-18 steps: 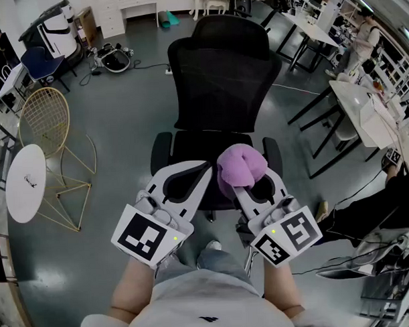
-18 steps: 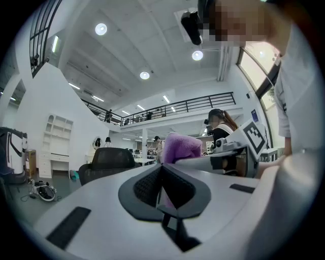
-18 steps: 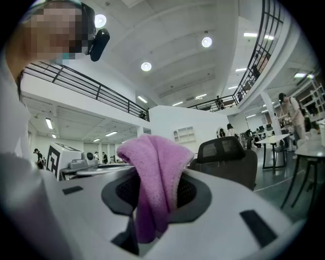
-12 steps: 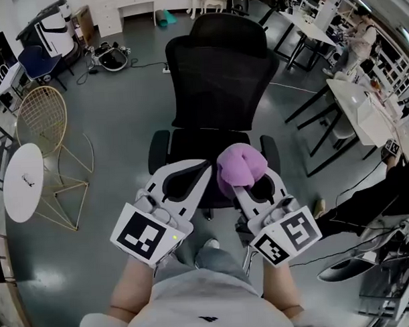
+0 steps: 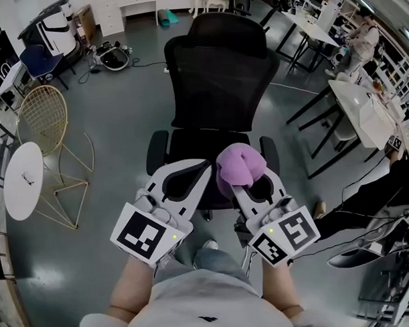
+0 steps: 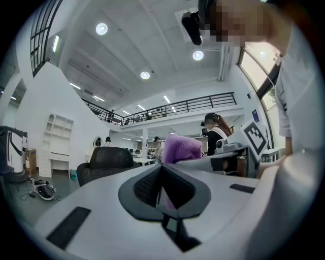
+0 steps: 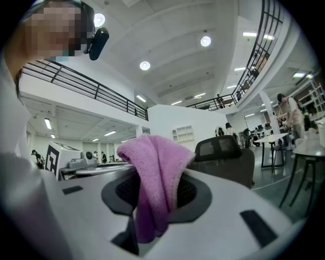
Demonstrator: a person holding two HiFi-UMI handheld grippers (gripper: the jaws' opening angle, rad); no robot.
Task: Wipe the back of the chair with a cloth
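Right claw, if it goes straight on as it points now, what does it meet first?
Probably the black chair, at its backrest; the purple cloth held in the right claw would touch first. Depth is unclear.

No legible text, labels or nos. seen.

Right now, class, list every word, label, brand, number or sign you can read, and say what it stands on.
None readable.
Black-and-white square marker on the left tool: pattern only, no letters.
Marker on the right tool: likewise.
Small dark mark on the round white table: too small to read.
Small dark logo on the person's grey shirt: no letters.
In the right tool, the purple fleecy cloth: no label showing.
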